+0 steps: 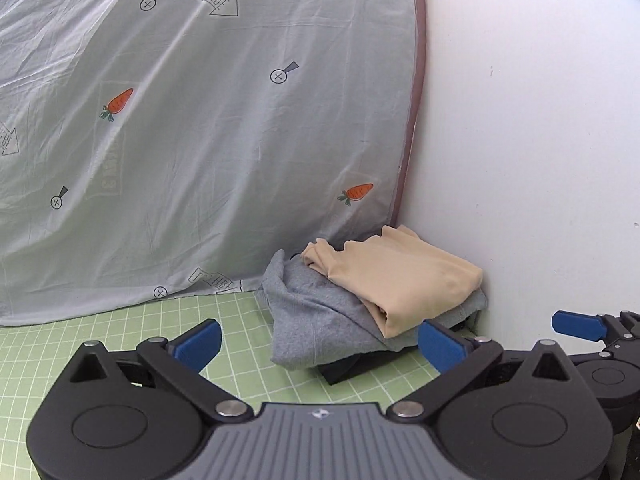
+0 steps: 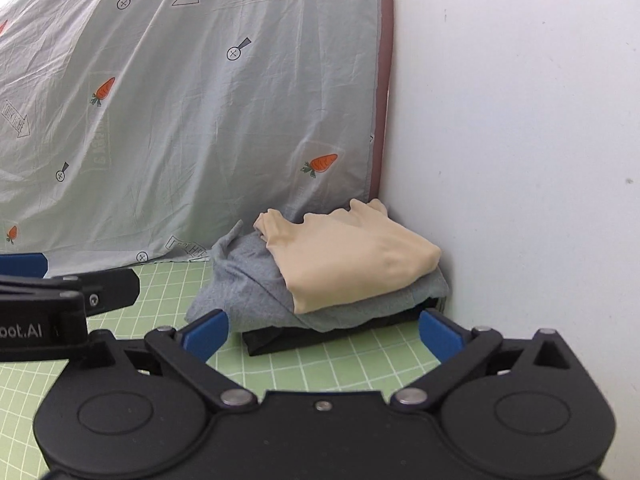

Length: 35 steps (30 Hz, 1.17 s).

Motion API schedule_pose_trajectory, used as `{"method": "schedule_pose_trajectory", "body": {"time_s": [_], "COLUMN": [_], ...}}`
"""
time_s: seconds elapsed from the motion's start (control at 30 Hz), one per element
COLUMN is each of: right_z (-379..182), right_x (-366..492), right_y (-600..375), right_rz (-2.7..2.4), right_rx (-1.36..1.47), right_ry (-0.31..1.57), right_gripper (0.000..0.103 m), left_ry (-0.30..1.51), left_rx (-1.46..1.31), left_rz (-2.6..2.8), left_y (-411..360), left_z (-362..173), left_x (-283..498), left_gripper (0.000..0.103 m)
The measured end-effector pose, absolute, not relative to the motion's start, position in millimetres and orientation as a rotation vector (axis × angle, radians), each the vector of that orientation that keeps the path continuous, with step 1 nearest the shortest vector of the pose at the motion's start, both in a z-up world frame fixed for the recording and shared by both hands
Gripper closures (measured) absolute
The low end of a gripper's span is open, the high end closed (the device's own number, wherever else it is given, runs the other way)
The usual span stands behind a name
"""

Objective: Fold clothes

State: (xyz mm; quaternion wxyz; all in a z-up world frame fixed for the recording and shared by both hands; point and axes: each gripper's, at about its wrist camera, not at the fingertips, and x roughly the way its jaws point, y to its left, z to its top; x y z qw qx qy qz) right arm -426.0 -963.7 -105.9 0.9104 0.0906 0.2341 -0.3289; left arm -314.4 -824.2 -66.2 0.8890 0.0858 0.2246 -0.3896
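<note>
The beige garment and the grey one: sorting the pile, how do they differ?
The beige garment lies on top; the grey garment lies under it, above a black item. The beige one looks smooth and compactly folded; the grey one is heathered and slumps loosely leftward. Both sit stacked in the corner on the green mat.

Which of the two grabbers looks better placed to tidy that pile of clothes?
Probably the right gripper: open, and the beige garment on the grey one sits centred between its fingers. From the left gripper, the pile lies rightward.
</note>
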Motion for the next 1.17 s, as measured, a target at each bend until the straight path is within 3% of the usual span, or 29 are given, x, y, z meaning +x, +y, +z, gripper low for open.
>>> {"method": "schedule_pose_trajectory", "body": {"time_s": [0.47,1.17], "right_z": [-107,-97], "right_x": [-477,-493], "right_y": [-914,-901], "right_rz": [-0.737,-0.726], "right_rx": [0.218,0.213], "right_ry": [0.522,0.5], "right_gripper": [0.0,0.0], "left_ry": [0.56,0.529], "left_rx": [0.209,0.232], "left_rz": [-0.747,-0.761], "left_y": [-762,-760], "left_z": [-84,-79], "left_x": [-353,-376], "left_gripper": [0.0,0.0]}}
